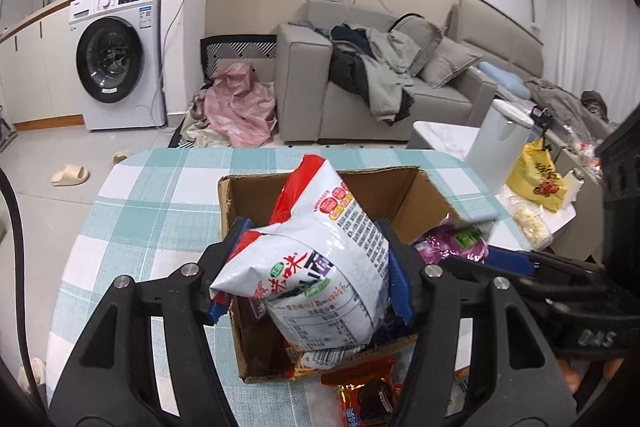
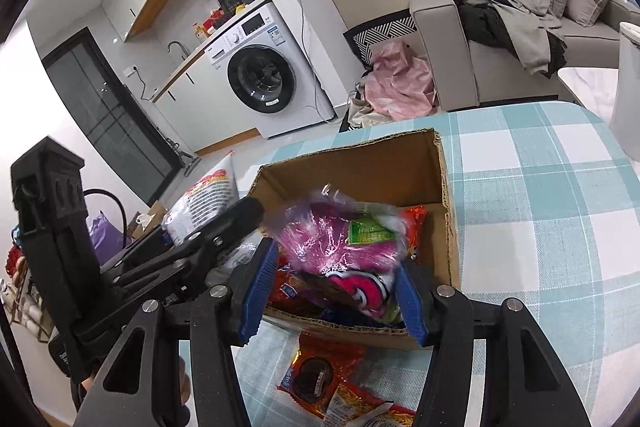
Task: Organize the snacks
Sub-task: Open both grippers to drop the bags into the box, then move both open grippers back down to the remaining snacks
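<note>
Nearby — cookie packet (image 2: pixel 320 381) beside cardboard box (image 2: pixel 446 187).

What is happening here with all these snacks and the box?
A person with a gripper in each hand is sorting snacks into a cardboard box on the checked table. The left gripper holds a white and red packet over the box. The right gripper has a purple bag between its fingers. One red packet lies outside.

A table (image 2: pixel 540 195) under teal-checked cloth bears an open cardboard box (image 2: pixel 447 187) and a red cookie packet (image 2: pixel 320 379).
</note>
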### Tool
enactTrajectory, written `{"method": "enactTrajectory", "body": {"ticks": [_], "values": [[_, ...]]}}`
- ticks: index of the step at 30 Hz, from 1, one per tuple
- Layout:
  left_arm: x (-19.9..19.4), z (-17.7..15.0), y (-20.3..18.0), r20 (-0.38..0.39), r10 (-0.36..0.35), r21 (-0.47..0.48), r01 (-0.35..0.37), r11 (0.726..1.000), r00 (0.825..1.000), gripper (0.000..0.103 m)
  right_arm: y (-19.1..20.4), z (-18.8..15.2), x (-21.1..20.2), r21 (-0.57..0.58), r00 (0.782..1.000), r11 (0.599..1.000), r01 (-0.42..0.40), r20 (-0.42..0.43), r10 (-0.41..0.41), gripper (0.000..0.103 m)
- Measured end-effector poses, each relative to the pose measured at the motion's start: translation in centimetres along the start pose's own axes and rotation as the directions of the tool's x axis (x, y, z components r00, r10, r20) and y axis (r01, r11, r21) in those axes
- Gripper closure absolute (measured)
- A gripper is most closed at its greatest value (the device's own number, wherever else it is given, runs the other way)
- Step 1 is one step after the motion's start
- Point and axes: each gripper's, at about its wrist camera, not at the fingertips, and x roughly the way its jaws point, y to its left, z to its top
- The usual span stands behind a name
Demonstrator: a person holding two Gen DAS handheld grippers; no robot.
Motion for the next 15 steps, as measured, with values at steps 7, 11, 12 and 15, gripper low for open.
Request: {"method": "enactTrajectory", "body": {"ticks": [7,11,12,15], "values": [[-0.8,-0.3,0.0,0.007,-0.006,0.012,0.006,1.0,1.0,0.022,-0.4,-0.2,-1.6,-0.015,0.999,1.0,0.014,0.032,-0.014,0.023],[-2.5,-0.5,0.0,0.009,-0.015,0.017,0.014,1.0,1.0,0.016,-0.4,-0.6,-2.6,-0.037,0.999,0.999,0.027,0.036,-0.025,0.005],[-3.0,-0.7,0.2,0.008,-0.017,0.011,0.016,1.0,1.0,0.014,-0.3,-0.8,-2.7,-0.04,0.999,0.999,0.026,0.029,-0.024,0.003],[-4.5,-1.2,0.3,0.015,-0.014,0.011,0.014,1.0,1.0,0.001,-0.1,-1.3,-3.3,-0.059,0.999,0.998,0.034,0.015,-0.033,0.001]]}}
